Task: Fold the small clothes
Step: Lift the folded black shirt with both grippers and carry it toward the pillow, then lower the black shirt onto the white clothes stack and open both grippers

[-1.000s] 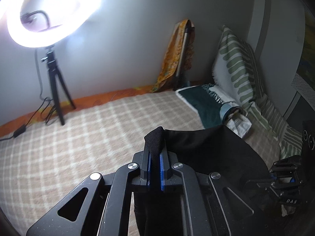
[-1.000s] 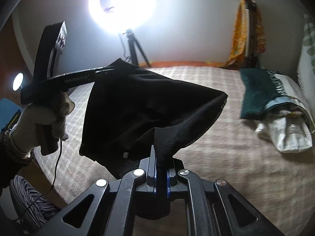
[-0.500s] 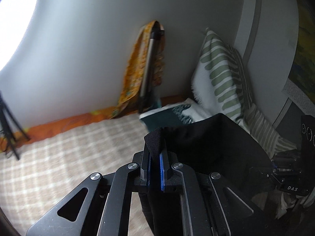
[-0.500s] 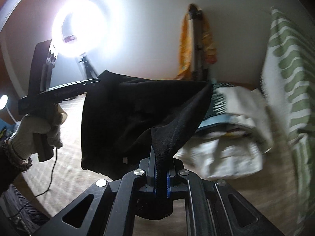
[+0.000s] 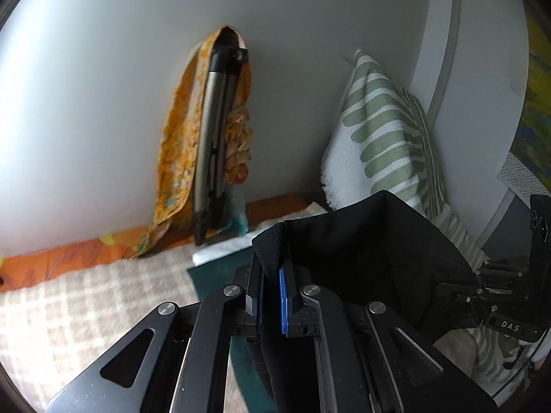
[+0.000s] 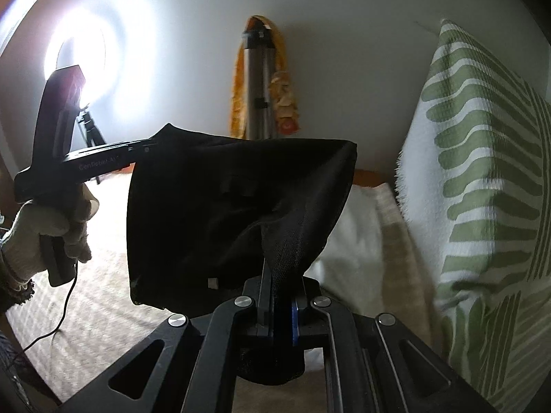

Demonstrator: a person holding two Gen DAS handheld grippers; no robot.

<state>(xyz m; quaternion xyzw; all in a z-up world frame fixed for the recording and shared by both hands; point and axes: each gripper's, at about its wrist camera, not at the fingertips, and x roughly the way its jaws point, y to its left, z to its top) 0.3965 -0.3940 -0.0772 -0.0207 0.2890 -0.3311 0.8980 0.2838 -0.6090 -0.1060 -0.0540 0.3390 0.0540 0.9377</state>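
Note:
A small black garment [image 6: 227, 213] hangs in the air above the bed, stretched between both grippers. My left gripper [image 5: 270, 275] is shut on one corner of the black garment [image 5: 372, 258]; in the right wrist view the left gripper [image 6: 151, 143] shows at the left, held by a gloved hand [image 6: 41, 230]. My right gripper [image 6: 280, 292] is shut on another corner, and appears in the left wrist view as the right gripper [image 5: 478, 280] at the far right edge of the cloth.
A checked beige bedspread [image 5: 69, 309] lies below. A green-leaf pillow [image 6: 482, 206] leans on the wall at the right, with folded white and teal cloths [image 5: 220, 261] beside it. A tripod draped in orange cloth [image 5: 210, 144] stands in the corner. A ring light [image 6: 79, 65] glares at left.
Both grippers have carried the black garment to the right across the bed, toward the pillow and the corner. The ring light has left the left wrist view. Both grips are unchanged.

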